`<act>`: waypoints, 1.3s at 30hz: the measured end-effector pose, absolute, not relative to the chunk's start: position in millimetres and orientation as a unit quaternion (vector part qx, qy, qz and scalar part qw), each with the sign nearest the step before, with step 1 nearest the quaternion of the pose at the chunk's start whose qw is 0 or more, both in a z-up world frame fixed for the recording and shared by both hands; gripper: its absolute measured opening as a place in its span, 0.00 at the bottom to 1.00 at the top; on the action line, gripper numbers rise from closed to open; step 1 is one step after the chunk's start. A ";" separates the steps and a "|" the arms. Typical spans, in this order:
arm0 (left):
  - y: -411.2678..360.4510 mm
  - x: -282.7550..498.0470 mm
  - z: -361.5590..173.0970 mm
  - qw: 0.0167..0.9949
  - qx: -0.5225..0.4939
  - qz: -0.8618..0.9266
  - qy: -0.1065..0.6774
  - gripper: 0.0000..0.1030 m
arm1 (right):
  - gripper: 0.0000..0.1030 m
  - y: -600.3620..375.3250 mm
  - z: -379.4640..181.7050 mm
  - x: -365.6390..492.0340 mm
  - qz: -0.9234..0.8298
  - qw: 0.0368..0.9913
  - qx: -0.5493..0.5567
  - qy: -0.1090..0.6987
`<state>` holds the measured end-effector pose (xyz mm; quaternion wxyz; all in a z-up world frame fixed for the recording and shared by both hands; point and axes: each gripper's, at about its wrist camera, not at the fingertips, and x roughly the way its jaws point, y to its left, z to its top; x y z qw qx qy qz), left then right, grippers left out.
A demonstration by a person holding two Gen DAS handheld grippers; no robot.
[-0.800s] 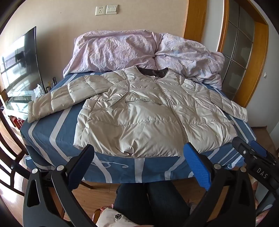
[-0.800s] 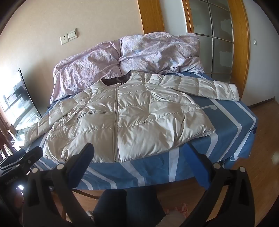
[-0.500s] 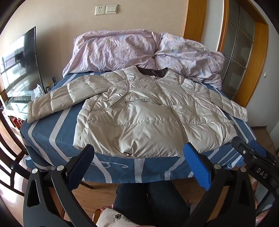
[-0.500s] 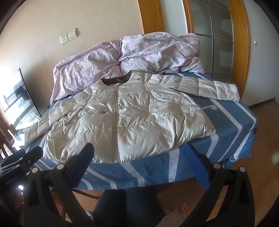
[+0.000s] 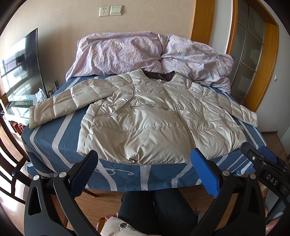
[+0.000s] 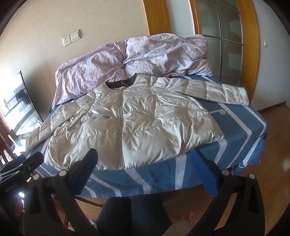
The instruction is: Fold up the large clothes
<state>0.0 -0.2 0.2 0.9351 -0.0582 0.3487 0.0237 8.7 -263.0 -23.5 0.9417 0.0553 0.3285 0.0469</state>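
Both grippers' fingers (image 5: 204, 170) wide apart, empty, short of jacket (image 5: 154, 119).

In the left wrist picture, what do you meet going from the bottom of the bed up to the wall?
Blue striped bedsheet → shiny beige puffer jacket → crumpled lilac duvet → white wall socket and switch.

Puffer jacket (image 5: 145, 116) shiny beige-silver w/ quilted stitch lines, dark brown collar lining. Bed sheet (image 5: 54, 134) mid-blue w/ white & pale grey stripes plus white squiggles. Duvet (image 5: 126, 52) pale lilac, tiny speckle print. Left gripper (image 5: 143, 168) black, blue textured pads. Floor (image 6: 271, 145) orange-brown wood.
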 end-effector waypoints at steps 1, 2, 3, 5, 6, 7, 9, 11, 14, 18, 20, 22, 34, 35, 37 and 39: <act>-0.2 -0.1 0.1 0.935 -0.058 0.023 0.349 0.99 | 0.98 -263.2 -23.5 8.7 0.047 0.942 0.055 0.328; -0.2 -0.1 0.1 0.935 -0.058 0.023 0.349 0.99 | 0.98 -263.4 -23.6 8.9 0.047 0.942 0.056 0.328; -0.2 -0.1 0.1 0.935 -0.058 0.023 0.349 0.99 | 0.98 -263.5 -23.6 8.9 0.047 0.942 0.055 0.328; -0.2 -0.1 0.1 0.935 -0.058 0.023 0.349 0.99 | 0.98 -263.8 -23.6 9.1 0.047 0.942 0.056 0.329; -0.1 -0.1 0.1 0.935 -0.058 0.023 0.349 0.99 | 0.98 -263.9 -23.6 9.1 0.047 0.942 0.056 0.328; -0.1 -0.2 0.1 0.935 -0.058 0.024 0.348 0.99 | 0.98 -263.7 -23.6 9.0 0.046 0.942 0.055 0.328; -0.2 -0.1 0.1 0.935 -0.058 0.024 0.348 0.99 | 0.98 -263.8 -23.6 8.9 0.047 0.942 0.055 0.328; -0.2 -0.1 0.1 0.935 -0.058 0.024 0.348 0.99 | 0.98 -264.2 -23.6 9.0 0.047 0.942 0.056 0.328; -0.2 -0.1 0.1 0.935 -0.058 0.024 0.348 0.99 | 0.98 -264.4 -23.6 8.8 0.047 0.942 0.056 0.329; -0.1 0.0 0.1 0.935 -0.058 0.024 0.349 0.99 | 0.98 -264.1 -23.5 8.8 0.047 0.942 0.056 0.328; -0.2 -0.2 0.1 0.935 -0.057 0.024 0.348 0.99 | 0.98 -264.2 -23.6 8.8 0.047 0.942 0.055 0.328; -0.3 -0.1 0.1 0.935 -0.057 0.024 0.348 0.99 | 0.98 -264.3 -23.6 8.8 0.047 0.942 0.056 0.328; -0.3 -0.2 0.1 0.936 -0.057 0.024 0.348 0.99 | 0.98 -264.2 -23.3 8.9 0.047 0.942 0.056 0.328; -0.2 -0.2 0.2 0.936 -0.057 0.024 0.348 0.99 | 0.98 -264.2 -23.3 8.8 0.047 0.942 0.056 0.329; -0.2 -0.2 0.2 0.936 -0.057 0.024 0.348 0.99 | 0.98 -264.2 -23.2 8.6 0.047 0.942 0.056 0.328; -0.3 -0.2 0.2 0.936 -0.057 0.024 0.348 0.99 | 0.98 -264.3 -23.3 8.7 0.047 0.942 0.056 0.328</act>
